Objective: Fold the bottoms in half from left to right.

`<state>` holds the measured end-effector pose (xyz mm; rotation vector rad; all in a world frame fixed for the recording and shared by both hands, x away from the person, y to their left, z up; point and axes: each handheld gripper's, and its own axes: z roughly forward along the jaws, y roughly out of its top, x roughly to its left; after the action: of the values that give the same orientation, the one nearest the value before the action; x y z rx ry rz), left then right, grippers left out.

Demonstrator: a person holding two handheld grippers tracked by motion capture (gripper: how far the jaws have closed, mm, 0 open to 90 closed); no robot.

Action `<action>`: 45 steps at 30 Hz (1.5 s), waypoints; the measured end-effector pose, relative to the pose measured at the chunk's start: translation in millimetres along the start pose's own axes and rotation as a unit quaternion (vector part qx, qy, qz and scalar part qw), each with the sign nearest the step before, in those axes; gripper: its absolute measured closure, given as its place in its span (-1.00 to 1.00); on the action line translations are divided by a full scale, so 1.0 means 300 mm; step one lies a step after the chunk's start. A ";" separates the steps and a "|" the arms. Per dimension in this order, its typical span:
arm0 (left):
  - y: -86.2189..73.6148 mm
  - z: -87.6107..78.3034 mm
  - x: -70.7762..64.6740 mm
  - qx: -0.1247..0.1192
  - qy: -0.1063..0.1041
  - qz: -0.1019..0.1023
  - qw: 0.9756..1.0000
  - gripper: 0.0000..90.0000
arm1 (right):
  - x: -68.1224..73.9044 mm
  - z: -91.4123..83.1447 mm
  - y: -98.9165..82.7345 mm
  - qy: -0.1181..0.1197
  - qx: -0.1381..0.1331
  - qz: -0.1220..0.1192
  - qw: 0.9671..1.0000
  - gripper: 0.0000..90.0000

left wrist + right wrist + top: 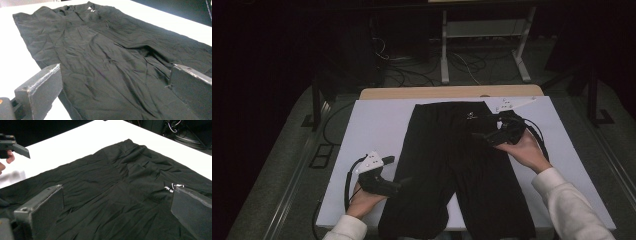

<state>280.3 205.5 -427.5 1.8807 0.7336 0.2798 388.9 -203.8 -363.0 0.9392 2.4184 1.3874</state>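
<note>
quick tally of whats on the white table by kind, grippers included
black trousers: 1, spread flat
handheld grippers: 2, the left gripper at the trousers' left leg edge and the right gripper over the waist end near the white logo print, both with jaws apart
white table: 1
total: 4

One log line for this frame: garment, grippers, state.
item: black trousers flat on white table | left gripper: open, at left leg edge | right gripper: open, over waistband | grasp: none
</note>
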 end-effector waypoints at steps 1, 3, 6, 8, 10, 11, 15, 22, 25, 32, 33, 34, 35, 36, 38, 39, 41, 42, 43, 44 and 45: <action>0.000 0.000 0.000 0.000 0.000 0.000 1.000 -1.00 | 0.000 0.000 0.000 0.000 0.000 0.000 1.000 -1.00; 0.000 0.000 0.000 0.000 -0.001 0.000 1.000 -1.00 | -0.007 0.012 0.013 -0.001 0.001 0.000 1.000 -1.00; 0.000 0.000 -0.001 0.001 -0.001 0.000 1.000 -1.00 | -0.013 0.023 0.024 -0.002 0.004 -0.001 1.000 -1.00; 0.000 0.000 0.000 0.000 -0.001 0.000 1.000 -1.00 | -0.015 0.027 0.027 -0.003 0.005 0.000 1.000 -1.00; 0.000 0.000 0.000 0.000 -0.001 0.000 1.000 -1.00 | -0.018 0.034 0.036 -0.003 0.006 -0.001 1.000 -1.00; 0.000 0.000 0.000 0.000 -0.001 -0.001 1.000 -1.00 | -0.019 0.041 0.044 -0.003 0.007 -0.001 1.000 -1.00; 0.000 0.000 0.001 -0.001 -0.001 -0.001 1.000 -1.00 | -0.026 0.056 0.063 -0.005 0.010 -0.002 1.000 -1.00; 0.000 0.000 0.000 0.000 -0.002 0.000 1.000 -1.00 | -0.044 0.083 0.088 -0.009 0.017 0.001 1.000 -1.00; 0.000 0.000 0.000 -0.001 -0.002 0.000 1.000 -1.00 | -0.056 0.093 0.096 -0.012 0.018 0.005 1.000 -1.00; -0.002 0.001 0.005 0.002 -0.001 -0.001 1.000 -1.00 | -0.080 0.119 0.114 -0.013 0.018 0.010 1.000 -1.00; -0.002 0.001 0.005 0.002 0.000 -0.002 1.000 -1.00 | -0.083 0.125 0.118 -0.012 0.019 0.009 1.000 -1.00; -0.002 0.000 0.005 0.001 0.000 -0.002 1.000 -1.00 | -0.083 0.125 0.118 -0.012 0.019 0.009 1.000 -1.00; -0.002 0.000 0.006 0.000 -0.001 -0.002 1.000 -1.00 | -0.087 0.136 0.126 -0.011 0.020 0.007 1.000 -1.00; -0.002 0.000 0.005 0.000 0.000 -0.002 1.000 -1.00 | -0.087 0.136 0.126 -0.011 0.020 0.007 1.000 -1.00; -0.002 0.001 0.006 0.002 -0.001 -0.002 1.000 -1.00 | -0.088 0.147 0.134 -0.011 0.021 0.005 1.000 -1.00; -0.002 0.001 0.006 0.002 -0.001 -0.001 1.000 -1.00 | -0.089 0.157 0.143 -0.010 0.021 0.005 1.000 -1.00; -0.001 0.001 0.005 0.002 -0.001 -0.001 1.000 -1.00 | -0.089 0.167 0.153 -0.010 0.023 0.001 1.000 -1.00; -0.001 0.001 0.005 0.001 -0.002 -0.001 1.000 -1.00 | -0.089 0.172 0.158 -0.012 0.024 0.001 1.000 -1.00; -0.001 0.001 0.005 0.001 -0.002 -0.001 1.000 -1.00 | -0.089 0.177 0.163 -0.012 0.025 0.000 1.000 -1.00; -0.001 0.001 0.004 0.001 -0.002 -0.001 1.000 -1.00 | -0.090 0.182 0.167 -0.013 0.024 -0.001 1.000 -1.00; -0.001 0.001 0.004 0.001 -0.002 -0.001 1.000 -1.00 | -0.090 0.187 0.170 -0.014 0.025 -0.001 1.000 -1.00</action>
<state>281.4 206.3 -428.2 1.8810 0.7342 0.2744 457.6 -162.5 -354.5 0.9602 2.4429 1.3092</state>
